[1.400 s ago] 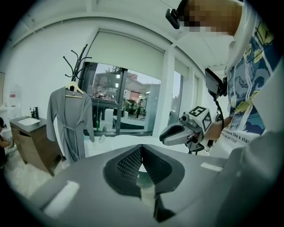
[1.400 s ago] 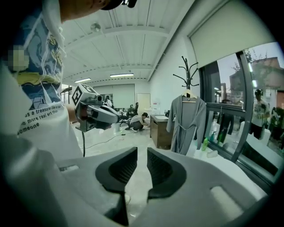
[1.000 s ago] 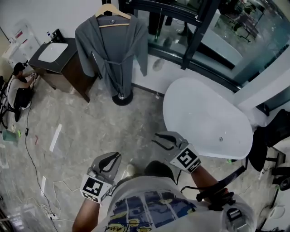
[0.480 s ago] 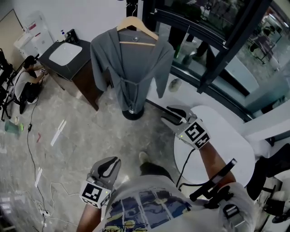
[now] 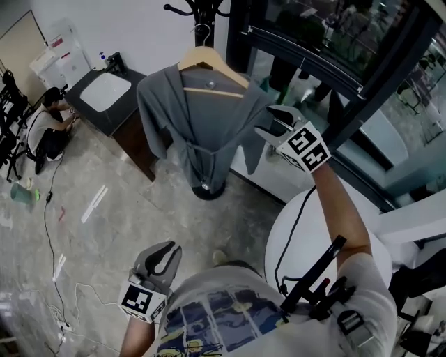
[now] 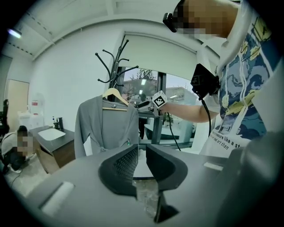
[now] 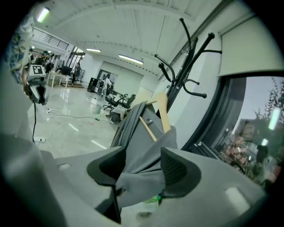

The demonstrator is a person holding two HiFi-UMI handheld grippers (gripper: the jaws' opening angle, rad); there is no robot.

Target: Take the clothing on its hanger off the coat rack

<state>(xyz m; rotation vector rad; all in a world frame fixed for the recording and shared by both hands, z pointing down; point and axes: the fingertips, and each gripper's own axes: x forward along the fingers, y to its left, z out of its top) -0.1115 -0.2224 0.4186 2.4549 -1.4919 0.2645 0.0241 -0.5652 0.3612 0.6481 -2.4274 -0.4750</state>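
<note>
right gripper point(image 5: 273, 122): jaws wide, just been opening, shoulder cloth between them, unpinched | left gripper point(image 5: 162, 256): narrow gap, empty | robe point(image 5: 202, 118) on hanger point(image 5: 209, 59) on coat rack point(image 5: 202, 7) | risk: closing on cloth alone may drag robe off hanger, hook left caught

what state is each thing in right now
wooden hanger, hooked on the coat rack
grey robe, hanging on the wooden hanger
right gripper, jaws just been opening, wide apart, robe cloth between them, unpinched
left gripper, jaws slightly apart, empty
</note>
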